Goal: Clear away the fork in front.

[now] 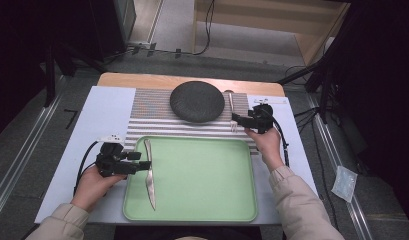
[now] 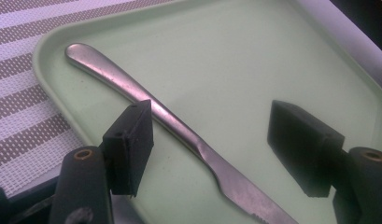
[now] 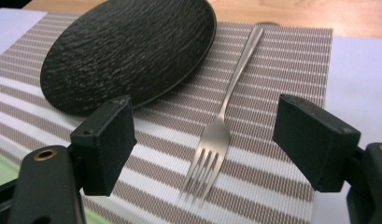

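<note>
Nearest the camera, a pale green tray [image 1: 202, 200] sits on a table, with a steel knife [image 1: 150, 175] lying lengthwise along the tray's left side. Over the knife's handle hovers the left gripper [image 2: 212, 144], its jaws spread wide with the knife between them, gripping nothing. Beyond the tray, on a striped placemat [image 1: 147, 122], the right gripper [image 3: 205, 140] likewise stands open astride a fork [image 3: 221, 126], just right of a black plate [image 1: 197, 101].

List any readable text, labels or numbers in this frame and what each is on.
No text reads.
White tag on the left gripper: dark marks, too small to read.
White tag by the right gripper: too small to read.
Knife, fork, plate, tray: no markings.
</note>
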{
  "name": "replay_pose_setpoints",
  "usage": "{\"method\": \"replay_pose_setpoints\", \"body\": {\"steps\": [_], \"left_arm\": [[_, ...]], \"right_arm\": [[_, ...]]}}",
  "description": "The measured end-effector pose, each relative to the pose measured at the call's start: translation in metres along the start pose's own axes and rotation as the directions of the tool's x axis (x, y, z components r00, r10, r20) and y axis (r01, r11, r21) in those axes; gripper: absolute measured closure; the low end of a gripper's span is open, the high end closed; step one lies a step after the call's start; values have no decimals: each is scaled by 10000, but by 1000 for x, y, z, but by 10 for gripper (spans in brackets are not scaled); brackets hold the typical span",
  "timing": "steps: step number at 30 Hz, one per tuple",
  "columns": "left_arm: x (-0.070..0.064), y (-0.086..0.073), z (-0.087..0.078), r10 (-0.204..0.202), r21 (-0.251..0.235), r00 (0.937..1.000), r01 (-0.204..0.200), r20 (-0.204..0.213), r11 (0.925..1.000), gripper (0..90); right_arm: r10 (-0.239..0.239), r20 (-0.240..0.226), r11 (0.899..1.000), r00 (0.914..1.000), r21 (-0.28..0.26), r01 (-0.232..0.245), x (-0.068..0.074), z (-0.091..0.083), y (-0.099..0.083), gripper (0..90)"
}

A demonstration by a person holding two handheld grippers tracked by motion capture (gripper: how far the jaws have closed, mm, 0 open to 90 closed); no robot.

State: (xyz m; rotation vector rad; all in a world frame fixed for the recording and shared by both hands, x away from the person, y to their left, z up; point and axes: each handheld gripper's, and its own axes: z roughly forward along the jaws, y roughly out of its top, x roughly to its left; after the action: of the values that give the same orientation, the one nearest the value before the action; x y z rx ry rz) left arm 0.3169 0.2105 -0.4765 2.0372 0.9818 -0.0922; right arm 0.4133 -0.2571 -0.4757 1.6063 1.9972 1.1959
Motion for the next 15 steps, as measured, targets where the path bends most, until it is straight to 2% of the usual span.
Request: {"method": "replay_pose_setpoints", "body": {"steps": [5, 11, 15], "left_arm": [[0, 0, 0, 27, 76, 10000, -27, -30, 10000, 320], [1, 0, 0, 45, 78, 10000, -44, -76, 10000, 320], [0, 0, 1, 41, 86, 10000, -40, -65, 10000, 320]], "right_arm": [[-65, 189, 10000, 9998, -67, 66, 0, 9, 9, 191], [-31, 770, 10000, 9970, -53, 35, -2, 24, 17, 197], [51, 967, 9999, 9953, 82, -59, -5, 31, 22, 202]]}}
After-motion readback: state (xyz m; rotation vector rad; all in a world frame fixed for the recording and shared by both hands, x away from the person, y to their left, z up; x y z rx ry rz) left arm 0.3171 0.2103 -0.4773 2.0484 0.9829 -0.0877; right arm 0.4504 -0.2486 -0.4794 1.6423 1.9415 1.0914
